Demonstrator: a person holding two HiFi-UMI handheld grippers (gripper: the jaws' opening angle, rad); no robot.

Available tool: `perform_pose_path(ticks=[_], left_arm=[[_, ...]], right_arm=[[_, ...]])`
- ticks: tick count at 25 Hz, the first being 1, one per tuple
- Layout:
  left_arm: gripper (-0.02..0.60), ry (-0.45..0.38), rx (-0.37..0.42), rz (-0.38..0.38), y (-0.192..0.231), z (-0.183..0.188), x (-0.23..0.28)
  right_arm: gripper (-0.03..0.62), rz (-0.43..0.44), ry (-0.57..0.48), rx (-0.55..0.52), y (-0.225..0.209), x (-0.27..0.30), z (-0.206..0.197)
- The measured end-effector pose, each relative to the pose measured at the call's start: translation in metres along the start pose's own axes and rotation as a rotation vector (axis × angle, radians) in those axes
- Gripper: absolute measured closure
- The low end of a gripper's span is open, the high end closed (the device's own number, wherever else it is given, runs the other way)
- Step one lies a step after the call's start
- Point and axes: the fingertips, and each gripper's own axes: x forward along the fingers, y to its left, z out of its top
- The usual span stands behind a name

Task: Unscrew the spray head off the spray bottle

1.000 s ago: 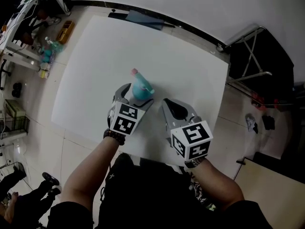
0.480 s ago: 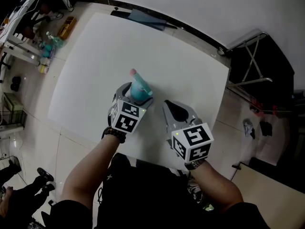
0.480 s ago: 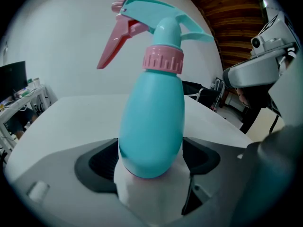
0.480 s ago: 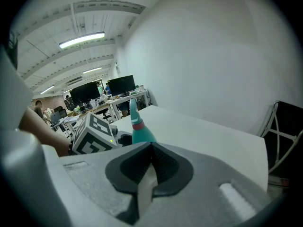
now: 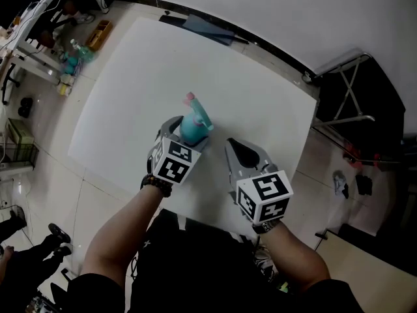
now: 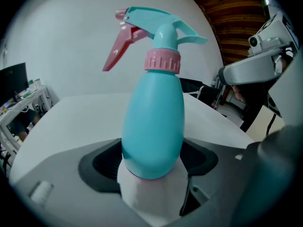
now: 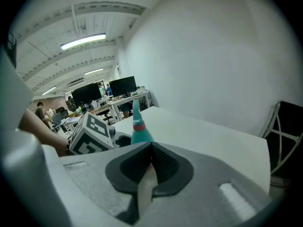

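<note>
Two grippers at work: left gripper [image 5: 189, 129], jaws just closing, grips the upright spray bottle [image 6: 154, 122] on the table [image 5: 130, 77]; right gripper [image 5: 236, 147], clenched empty just beside it, should open, clamp the pink collar [image 6: 162, 60] squarely, then twist.

Your left gripper [image 6: 152, 176] has just been closing its jaws against the upright spray bottle [image 6: 154, 117] on the desk [image 6: 80, 115].
</note>
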Motion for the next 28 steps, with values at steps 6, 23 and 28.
perform_pose_path(ticks=[6,23,28], left_arm=[[0.177,0.021,0.044,-0.007,0.004,-0.004,-0.018],[0.181,0.176,0.260,0.034,0.027,-0.043,-0.109],[0.183,0.220,0.359,0.085,0.034,-0.055,-0.135]], right_arm=[[0.596,0.015,-0.014,-0.001,0.010,0.003,0.008],[0.422,0.298,0.090,-0.040,0.111,0.000,0.020],[0.419,0.343,0.094,-0.032,0.138,-0.003,0.029]])
